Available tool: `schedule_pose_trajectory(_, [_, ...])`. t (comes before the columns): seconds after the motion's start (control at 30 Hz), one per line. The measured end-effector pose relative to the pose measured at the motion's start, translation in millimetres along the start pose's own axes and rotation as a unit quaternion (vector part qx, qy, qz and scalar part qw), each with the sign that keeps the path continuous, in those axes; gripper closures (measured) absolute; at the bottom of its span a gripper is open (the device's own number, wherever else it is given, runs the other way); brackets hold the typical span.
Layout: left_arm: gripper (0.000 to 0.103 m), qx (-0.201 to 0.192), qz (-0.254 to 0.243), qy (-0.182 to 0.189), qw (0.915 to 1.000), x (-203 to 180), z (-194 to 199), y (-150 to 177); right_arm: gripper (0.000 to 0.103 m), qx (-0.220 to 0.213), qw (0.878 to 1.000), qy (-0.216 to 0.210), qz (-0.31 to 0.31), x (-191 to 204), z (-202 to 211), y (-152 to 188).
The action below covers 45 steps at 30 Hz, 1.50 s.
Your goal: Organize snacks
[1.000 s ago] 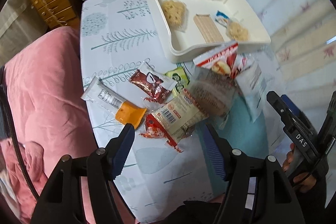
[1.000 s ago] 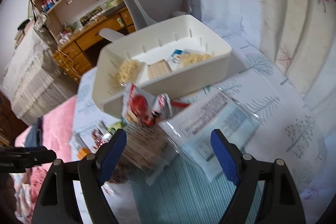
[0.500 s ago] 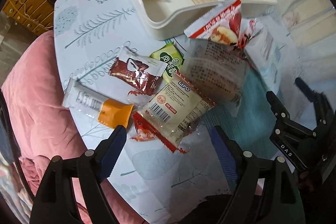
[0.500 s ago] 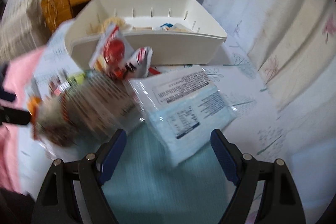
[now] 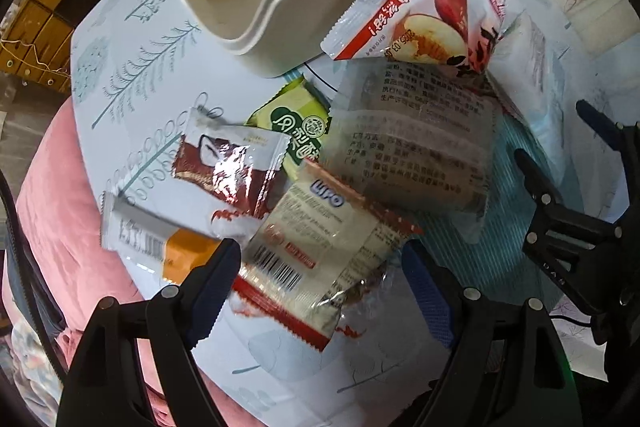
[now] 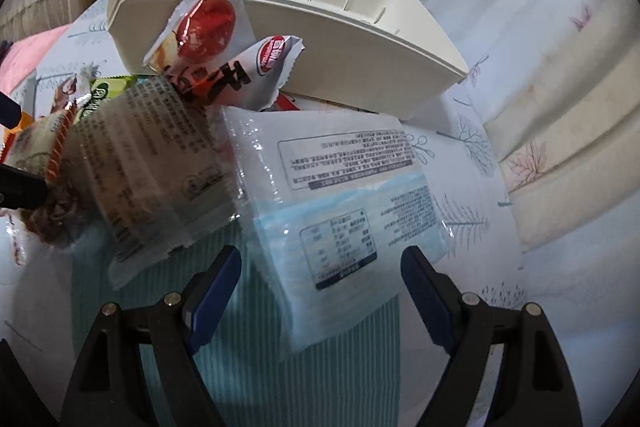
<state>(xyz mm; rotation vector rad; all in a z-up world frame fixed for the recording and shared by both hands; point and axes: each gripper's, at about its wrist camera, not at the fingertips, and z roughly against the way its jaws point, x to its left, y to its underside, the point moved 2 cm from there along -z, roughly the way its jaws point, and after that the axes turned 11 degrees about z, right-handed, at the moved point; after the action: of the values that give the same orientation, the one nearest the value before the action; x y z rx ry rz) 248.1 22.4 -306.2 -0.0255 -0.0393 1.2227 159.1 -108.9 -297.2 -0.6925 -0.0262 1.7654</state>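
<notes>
A heap of snack packets lies in front of a white bin (image 5: 256, 31) that holds crackers and a wafer. My left gripper (image 5: 320, 283) is open, its jaws either side of a red-edged LiPO cracker packet (image 5: 320, 247), not closed on it. Beside it lie an orange-and-white bar (image 5: 152, 243), a brown chocolate packet (image 5: 228, 171), a green packet (image 5: 296, 131), a clear printed packet (image 5: 416, 151) and a red apple-picture packet (image 5: 416, 7) leaning on the bin. My right gripper (image 6: 320, 283) is open just above a blue-and-white flat pack (image 6: 340, 211).
The bin also shows in the right wrist view (image 6: 360, 39), with the apple packet (image 6: 204, 23) against its wall. A teal striped mat (image 6: 240, 347) lies under the heap. A pink quilt (image 5: 52, 195) borders the table's left edge. The right gripper shows in the left view (image 5: 576, 211).
Both grippers have moved down and forward toward the heap. The left one now straddles the LiPO packet; the right one is close over the blue-and-white pack. Both stay open.
</notes>
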Motion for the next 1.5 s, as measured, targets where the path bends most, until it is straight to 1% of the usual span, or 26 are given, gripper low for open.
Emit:
schedule_pose_trajectory(0.07, [0.021,0.002,0.002,-0.004,1.0,-3.3,-4.9,-4.0,0.021,0.001,1.0,0.002,0.008,-1.4,-6.6,-1.7])
schedule_pose_trajectory(0.13, [0.021,0.004,0.005,-0.008,1.0,-5.3,-8.7,-9.0,0.026,0.003,1.0,0.004,0.014,-3.8,-11.7,-3.1])
schedule_pose_trajectory(0.17, [0.022,0.005,0.008,-0.007,0.9999,-6.3,-10.6,-11.8,0.032,0.003,1.0,0.003,0.015,-5.3,-14.3,-3.9])
schedule_pose_trajectory(0.2, [0.026,0.007,0.012,-0.007,0.9999,-6.9,-12.3,-13.8,0.035,0.005,1.0,0.002,0.015,-6.7,-15.4,-4.3])
schedule_pose_trajectory(0.23, [0.033,0.007,0.015,-0.01,0.9998,-6.9,-13.5,-15.1,0.036,0.006,1.0,0.0,0.016,-8.0,-16.8,-4.6])
schedule_pose_trajectory(0.3, [0.04,0.005,0.022,-0.017,0.9996,-1.8,-15.0,-18.9,0.043,0.006,1.0,-0.001,0.018,-9.9,-17.9,-5.1])
schedule_pose_trajectory(0.37, [0.044,0.003,0.033,-0.007,0.9994,1.0,-14.3,-21.9,0.046,0.007,1.0,-0.002,0.02,-10.0,-18.0,-5.7])
schedule_pose_trajectory(0.4, [0.049,0.003,0.038,-0.003,0.9993,4.6,-13.8,-25.0,0.048,0.008,1.0,-0.007,0.019,-10.1,-17.4,-6.2])
schedule_pose_trajectory(0.43, [0.051,0.004,0.044,0.002,0.999,6.6,-13.1,-26.3,0.049,0.01,1.0,-0.011,0.015,-11.1,-18.1,-6.3])
schedule_pose_trajectory(0.5, [0.054,0.004,0.057,0.008,0.9984,8.6,-12.2,-28.1,0.056,0.01,1.0,-0.018,0.009,-12.5,-14.8,-7.1])
schedule_pose_trajectory(0.53, [0.055,0.003,0.061,0.008,0.9981,9.0,-11.7,-28.5,0.057,0.01,1.0,-0.02,0.007,-13.0,-13.5,-7.6])
schedule_pose_trajectory(0.57, [0.055,0.003,0.064,0.008,0.9979,12.2,-11.4,-28.5,0.061,0.011,1.0,-0.021,0.004,-13.0,-11.0,-8.0])
schedule_pose_trajectory(0.6, [0.055,0.002,0.066,0.008,0.9978,15.5,-12.4,-24.5,0.065,0.013,1.0,-0.021,0.0,-13.4,-9.0,-8.4])
schedule_pose_trajectory(0.67, [0.056,-0.002,0.072,0.011,0.9973,20.1,-9.8,-18.6,0.069,0.017,1.0,-0.021,-0.009,-12.3,-3.4,-8.2])
schedule_pose_trajectory(0.83, [0.056,-0.008,0.089,0.033,0.9954,35.3,6.9,-0.2,0.074,0.025,0.998,-0.035,-0.049,-20.9,5.9,-3.7])
schedule_pose_trajectory(0.93, [0.056,-0.017,0.091,0.04,0.9949,39.5,20.0,9.3,0.077,0.032,0.996,-0.042,-0.078,-23.3,17.9,1.3])
schedule_pose_trajectory(0.97, [0.056,-0.021,0.092,0.043,0.9946,44.8,26.6,16.9,0.078,0.034,0.994,-0.046,-0.089,-23.6,21.5,3.1])
schedule_pose_trajectory(1.03, [0.056,-0.017,0.098,0.05,0.9938,53.1,32.6,24.4,0.079,0.037,0.991,-0.056,-0.116,-24.3,29.0,6.8])
schedule_pose_trajectory(1.1, [0.056,-0.014,0.109,0.065,0.9919,62.3,39.3,32.1,0.081,0.039,0.986,-0.067,-0.145,-25.6,36.6,10.2])
schedule_pose_trajectory(1.13, [0.056,-0.015,0.113,0.072,0.9908,53.2,50.6,37.6,0.082,0.041,0.984,-0.073,-0.156,-25.3,39.9,11.3])
schedule_pose_trajectory(1.27, [0.056,-0.021,0.127,0.084,0.9881,61.9,66.7,46.8,0.084,0.039,0.972,-0.104,-0.208,-27.3,55.5,15.3])
schedule_pose_trajectory(1.33, [0.056,-0.026,0.136,0.095,0.9858,64.9,73.2,44.5,0.085,0.031,0.961,-0.135,-0.241,-31.3,63.2,17.1])
schedule_pose_trajectory(1.4, [0.056,-0.028,0.143,0.108,0.9833,68.7,82.3,46.4,0.086,0.029,0.946,-0.167,-0.277,-38.2,72.1,18.0])
schedule_pose_trajectory(1.5, [0.056,-0.037,0.151,0.12,0.9805,66.5,95.3,44.6,0.088,0.029,0.932,-0.196,-0.303,-46.6,83.7,15.1])
